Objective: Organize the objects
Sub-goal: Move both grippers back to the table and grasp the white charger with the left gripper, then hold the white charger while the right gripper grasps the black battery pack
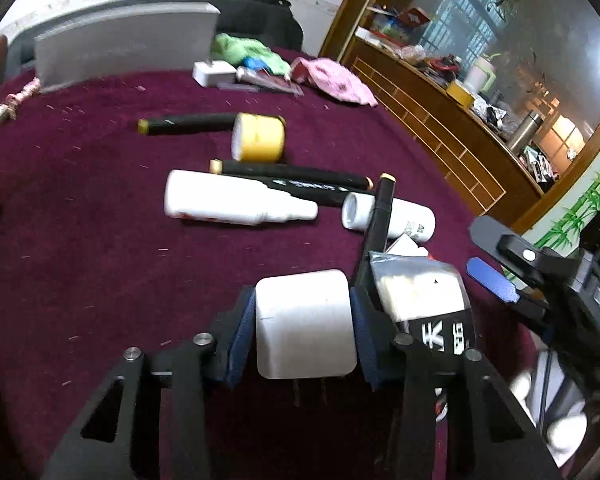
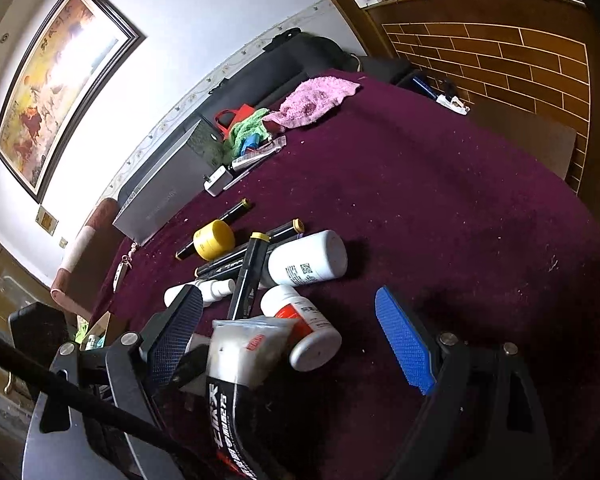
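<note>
White plastic charger block point(image 1: 306, 322) sits clamped in your left gripper point(image 1: 304, 328) — lift it clear next; right gripper point(image 2: 296, 344) gapes empty.

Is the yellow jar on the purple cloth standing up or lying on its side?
Lying on its side: the yellow jar shows its round white end facing sideways toward the left, its curved wall resting on the purple cloth beside a black marker.

both cams ride on the grippers, looking fwd and down at the purple cloth table point(image 1: 80, 200). left wrist view sits low and close, facing the grey box point(image 1: 124, 44) at the far edge. right wrist view sits beside it, tilted. both share the yellow jar point(image 1: 260, 138) point(image 2: 214, 240), markers and white bottles mid-table.
</note>
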A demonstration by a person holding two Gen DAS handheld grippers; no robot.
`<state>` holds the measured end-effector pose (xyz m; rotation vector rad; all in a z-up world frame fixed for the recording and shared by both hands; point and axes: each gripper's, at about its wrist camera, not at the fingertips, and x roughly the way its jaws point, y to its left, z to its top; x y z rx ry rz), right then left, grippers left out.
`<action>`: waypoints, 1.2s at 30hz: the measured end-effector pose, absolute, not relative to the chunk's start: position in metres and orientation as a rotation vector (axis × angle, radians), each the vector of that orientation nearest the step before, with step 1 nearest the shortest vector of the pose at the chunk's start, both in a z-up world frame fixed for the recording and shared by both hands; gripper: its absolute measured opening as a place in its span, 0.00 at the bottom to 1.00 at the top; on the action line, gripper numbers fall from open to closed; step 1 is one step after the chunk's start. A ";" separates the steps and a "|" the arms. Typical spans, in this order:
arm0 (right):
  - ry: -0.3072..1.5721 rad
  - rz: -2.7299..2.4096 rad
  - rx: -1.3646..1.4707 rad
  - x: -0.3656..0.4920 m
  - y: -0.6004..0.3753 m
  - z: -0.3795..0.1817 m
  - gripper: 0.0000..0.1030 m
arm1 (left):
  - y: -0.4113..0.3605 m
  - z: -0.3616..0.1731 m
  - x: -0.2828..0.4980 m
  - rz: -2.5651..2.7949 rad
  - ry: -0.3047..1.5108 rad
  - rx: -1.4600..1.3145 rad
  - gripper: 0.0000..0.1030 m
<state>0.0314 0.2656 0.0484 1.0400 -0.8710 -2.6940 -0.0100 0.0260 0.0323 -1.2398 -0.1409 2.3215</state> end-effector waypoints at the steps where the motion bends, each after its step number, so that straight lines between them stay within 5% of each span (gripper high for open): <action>1: -0.868 -2.693 1.046 0.031 0.265 0.048 0.86 | 0.017 0.037 -0.002 2.320 -0.148 -1.228 0.38; 12: -0.811 -2.722 1.092 0.030 0.259 0.044 0.86 | -0.055 0.048 0.059 2.406 -0.186 -1.235 0.40; 29: -0.737 -2.693 1.154 0.068 0.245 0.052 0.86 | -0.010 0.030 0.012 2.543 -0.028 -1.206 0.48; 33: -0.667 -2.698 1.182 0.070 0.236 0.053 0.86 | 0.002 0.025 0.001 2.569 -0.013 -1.205 0.59; 35: -0.640 -2.696 1.201 0.069 0.231 0.053 0.86 | 0.008 0.017 -0.004 2.521 -0.008 -1.259 0.58; 36: -0.631 -2.691 1.211 0.068 0.229 0.052 0.86 | 0.012 0.016 -0.001 2.524 0.037 -1.242 0.45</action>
